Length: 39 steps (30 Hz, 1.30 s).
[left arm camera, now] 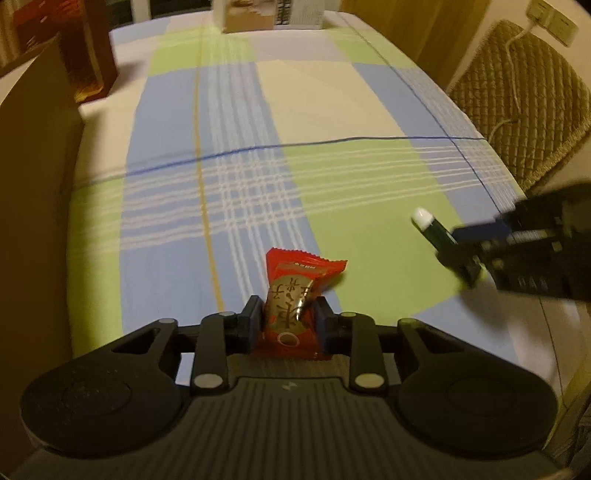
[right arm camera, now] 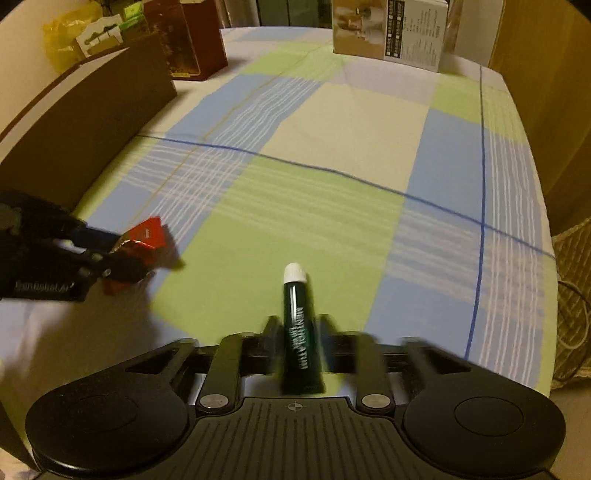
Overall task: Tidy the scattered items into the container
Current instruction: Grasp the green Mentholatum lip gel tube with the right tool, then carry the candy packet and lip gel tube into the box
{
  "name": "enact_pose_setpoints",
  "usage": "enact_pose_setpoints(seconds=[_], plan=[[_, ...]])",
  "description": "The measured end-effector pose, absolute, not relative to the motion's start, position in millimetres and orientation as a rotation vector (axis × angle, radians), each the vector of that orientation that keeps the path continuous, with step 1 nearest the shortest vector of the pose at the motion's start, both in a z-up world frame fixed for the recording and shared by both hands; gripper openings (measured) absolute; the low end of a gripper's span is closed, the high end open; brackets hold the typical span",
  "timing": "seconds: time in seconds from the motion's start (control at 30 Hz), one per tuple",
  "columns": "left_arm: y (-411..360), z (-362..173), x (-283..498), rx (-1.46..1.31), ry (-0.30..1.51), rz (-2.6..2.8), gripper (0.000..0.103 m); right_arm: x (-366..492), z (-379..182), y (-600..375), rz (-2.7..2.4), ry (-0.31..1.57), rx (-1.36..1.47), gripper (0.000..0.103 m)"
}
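Observation:
My left gripper (left arm camera: 289, 318) is shut on a red snack packet (left arm camera: 295, 295), which sticks up between its blue pads above the plaid tablecloth (left arm camera: 240, 155). My right gripper (right arm camera: 297, 332) is shut on a dark green tube with a white cap (right arm camera: 295, 317), pointing forward. Seen from the left wrist, the right gripper (left arm camera: 458, 251) comes in from the right with the tube (left arm camera: 428, 225). From the right wrist view, the left gripper (right arm camera: 122, 254) holds the red packet (right arm camera: 147, 236) at the left. A brown cardboard container wall (left arm camera: 33, 166) (right arm camera: 85, 122) rises along the table's left side.
A dark red box (left arm camera: 88, 48) (right arm camera: 192, 40) stands at the far left. A white and tan carton (left arm camera: 266, 14) (right arm camera: 391, 29) stands at the table's far end. A quilted chair cushion (left arm camera: 524, 103) is beyond the right edge. Yellow bags (right arm camera: 70, 33) sit behind the container.

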<state>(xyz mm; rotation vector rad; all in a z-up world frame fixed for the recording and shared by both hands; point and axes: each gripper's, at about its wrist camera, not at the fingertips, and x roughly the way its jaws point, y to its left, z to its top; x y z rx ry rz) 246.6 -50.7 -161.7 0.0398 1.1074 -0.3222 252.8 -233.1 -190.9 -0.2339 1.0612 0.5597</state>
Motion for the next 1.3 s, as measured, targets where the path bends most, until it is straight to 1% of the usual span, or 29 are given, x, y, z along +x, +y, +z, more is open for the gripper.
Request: enact_pose_setpoints(seconds=[0.03, 0.13, 0.17, 0.2, 0.23, 0.3, 0.37, 0.43, 0.53, 0.7, 0.9, 1.13, 1.3], plan=[[-50, -162, 246, 0.033, 1.102, -0.322, 0.035, 250, -194, -232, 0.546, 1.051, -0.240, 0.075], [-53, -162, 247, 0.059, 1.093, -0.314, 0.034, 249, -196, -226, 0.539, 1.027, -0.274, 0.075], [-55, -163, 247, 0.075, 1.088, -0.314, 0.034, 251, -196, -226, 0.534, 1.018, -0.270, 0.072], [-57, -163, 246, 0.095, 1.082, -0.316, 0.033, 252, -197, -227, 0.526, 1.006, -0.258, 0.066], [-59, -164, 246, 0.113, 1.077, -0.313, 0.028, 251, -198, -227, 0.518, 0.991, -0.261, 0.062], [-61, -164, 244, 0.133, 1.070, -0.306, 0.026, 248, -196, -226, 0.524, 0.974, -0.274, 0.038], [-65, -164, 239, 0.162, 1.066, -0.300, 0.024, 243, -196, -224, 0.508, 0.972, -0.285, 0.020], [-69, -163, 233, 0.191, 1.064, -0.303, 0.021, 237, -196, -221, 0.481, 0.983, -0.282, 0.020], [-68, -162, 224, 0.180, 1.084, -0.326, 0.021, 225, -193, -219, 0.462, 1.025, -0.242, 0.020], [-58, -148, 208, 0.157, 1.080, -0.349, 0.020, 207, -179, -222, 0.446, 1.090, -0.065, 0.020], [-26, -97, 195, 0.090, 0.974, -0.316, 0.020, 189, -137, -199, 0.499, 1.041, 0.116, 0.020], [33, -46, 179, 0.021, 0.868, -0.196, 0.020, 187, -91, -131, 0.650, 0.974, 0.121, 0.020], [81, -28, 168, 0.036, 0.829, -0.077, 0.020, 191, -72, -78, 0.755, 0.940, 0.135, 0.020]])
